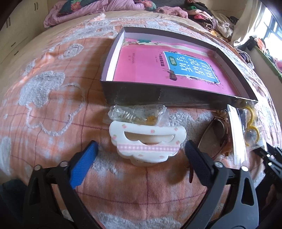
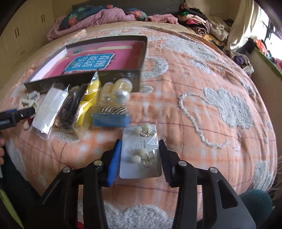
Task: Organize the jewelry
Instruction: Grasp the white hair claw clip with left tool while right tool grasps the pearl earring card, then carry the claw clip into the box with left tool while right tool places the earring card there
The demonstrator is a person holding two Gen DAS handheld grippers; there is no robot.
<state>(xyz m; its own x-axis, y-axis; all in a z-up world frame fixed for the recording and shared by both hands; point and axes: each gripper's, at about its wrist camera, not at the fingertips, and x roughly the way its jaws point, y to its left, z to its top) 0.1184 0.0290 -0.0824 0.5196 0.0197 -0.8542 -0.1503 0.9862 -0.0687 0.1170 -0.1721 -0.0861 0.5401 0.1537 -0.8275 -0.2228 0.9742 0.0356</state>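
A dark shallow box [image 1: 169, 98] with a pink book [image 1: 158, 70] in it lies on the bed; it also shows in the right wrist view [image 2: 139, 58]. My left gripper [image 1: 141, 149] is open, its fingers either side of a white hair claw [image 1: 148, 142] lying on the blanket. A clear bag of jewelry [image 1: 137, 114] lies just beyond the claw. My right gripper [image 2: 140, 155] is shut on a clear packet of pearl earrings [image 2: 141, 153], its pads against the packet's two sides.
Sunglasses [image 1: 215, 133] and bagged yellow earrings [image 1: 250, 123] lie to the right of the claw. A blue tin [image 2: 111, 118], pearl balls [image 2: 119, 93], a yellow bag [image 2: 89, 104] and other packets [image 2: 51, 107] lie before the box. Clothes are piled at the bed's far end [image 2: 105, 15].
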